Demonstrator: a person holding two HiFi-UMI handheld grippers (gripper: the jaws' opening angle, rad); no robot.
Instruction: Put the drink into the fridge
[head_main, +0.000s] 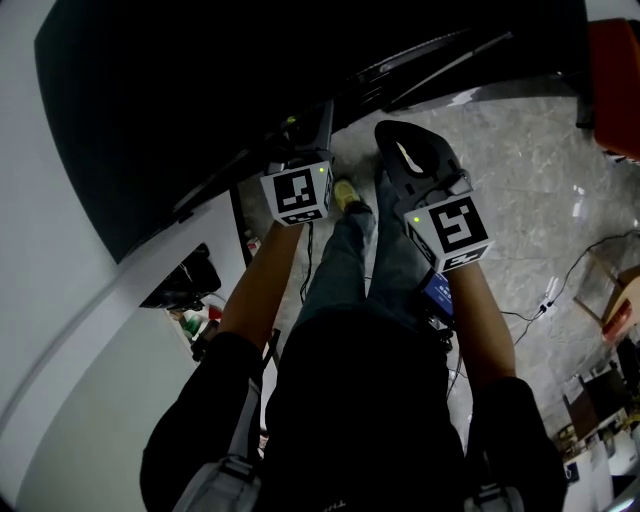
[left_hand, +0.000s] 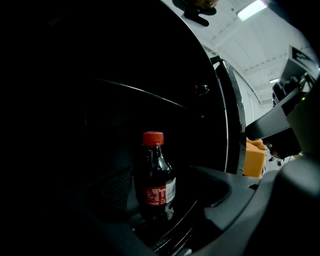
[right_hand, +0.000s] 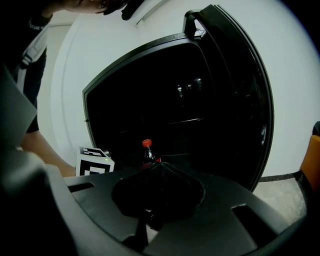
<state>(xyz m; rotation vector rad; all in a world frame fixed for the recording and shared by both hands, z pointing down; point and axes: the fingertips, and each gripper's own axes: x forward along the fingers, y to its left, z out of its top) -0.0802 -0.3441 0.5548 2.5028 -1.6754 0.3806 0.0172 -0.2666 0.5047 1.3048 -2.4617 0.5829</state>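
While the left gripper (left_hand: 162, 216) stands wide open either side of it, the cola bottle (left_hand: 156, 185) sits upright near the shelf's (left_hand: 172, 237) front edge inside the dark fridge (right_hand: 250, 100). The right gripper (right_hand: 159, 170) is closed and empty.

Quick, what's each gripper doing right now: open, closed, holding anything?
Left gripper: open, holding nothing; the cola bottle stands free of its jaws.
Right gripper: closed, empty.
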